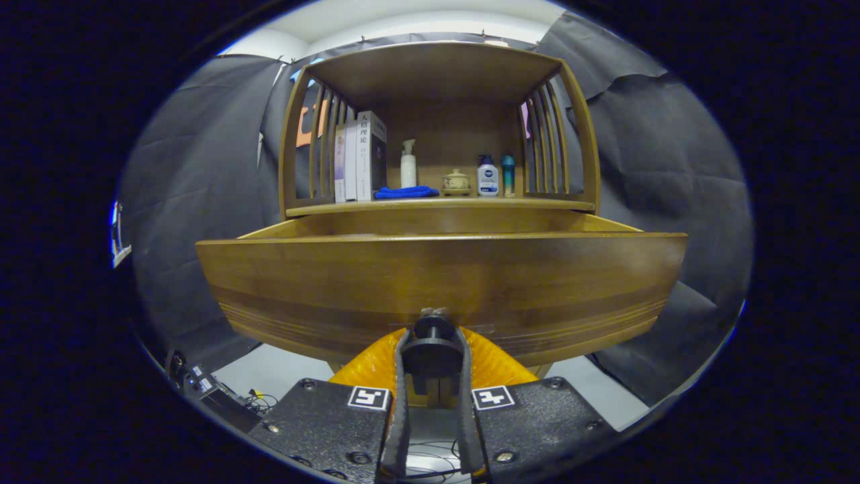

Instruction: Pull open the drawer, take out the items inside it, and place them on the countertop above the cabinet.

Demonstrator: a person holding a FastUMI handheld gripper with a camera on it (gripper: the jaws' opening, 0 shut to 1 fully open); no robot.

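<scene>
Two fingers of our gripper [433, 336] squeeze the knob [433, 327] at the bottom middle, with the wide drawer [322, 282] stretching sideways just beyond them.

Closed on both sides by the gripper [433, 339]: round dark knob [433, 327], mid-front of the pulled-out brown wooden drawer [437, 282]. Above and behind, on the wooden countertop [571, 204], left to right: upright books [359, 158], white pump bottle [408, 165] behind folded blue cloth [405, 193], lidded ceramic cup [455, 181], two small bottles [488, 176].

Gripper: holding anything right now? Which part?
Yes. The gripper is shut on the drawer knob, jaws closed on either side of it, at the middle of the drawer front.
</scene>
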